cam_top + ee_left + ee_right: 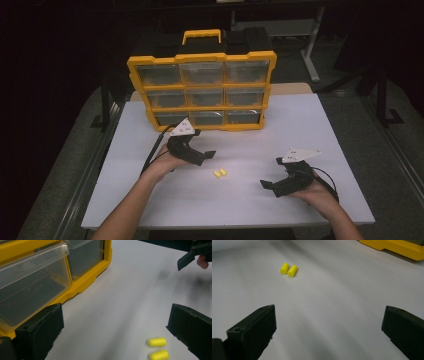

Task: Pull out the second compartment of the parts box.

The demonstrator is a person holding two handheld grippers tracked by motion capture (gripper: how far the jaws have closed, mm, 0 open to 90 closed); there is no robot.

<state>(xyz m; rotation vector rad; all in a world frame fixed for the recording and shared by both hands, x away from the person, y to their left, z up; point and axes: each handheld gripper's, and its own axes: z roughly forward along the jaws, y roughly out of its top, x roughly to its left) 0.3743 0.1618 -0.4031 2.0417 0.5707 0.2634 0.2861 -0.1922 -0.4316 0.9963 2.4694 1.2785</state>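
While 2 earplugs (220, 173) lie untouched | left gripper (204, 156) wide apart, empty | right gripper (267, 185) likewise

My left hand-held gripper (209, 156): black body and black jaws, a pale grey three-cornered plate on top with small dark dots, a black cable.
My right hand-held gripper (266, 185): the same black, its plate pale grey too, its cable black.
Earplugs (220, 173): two, both plain bright yellow, no markings that I can see.
Organiser case (201, 91): yellow frame and yellow handle, a black back part behind.
Drawers (32, 287): clear plastic, dark grey inside, nine in a three-by-three grid.
Surface (250, 200): plain white, unpatterned, with soft grey shadows.
Surroundings: dark, near black.
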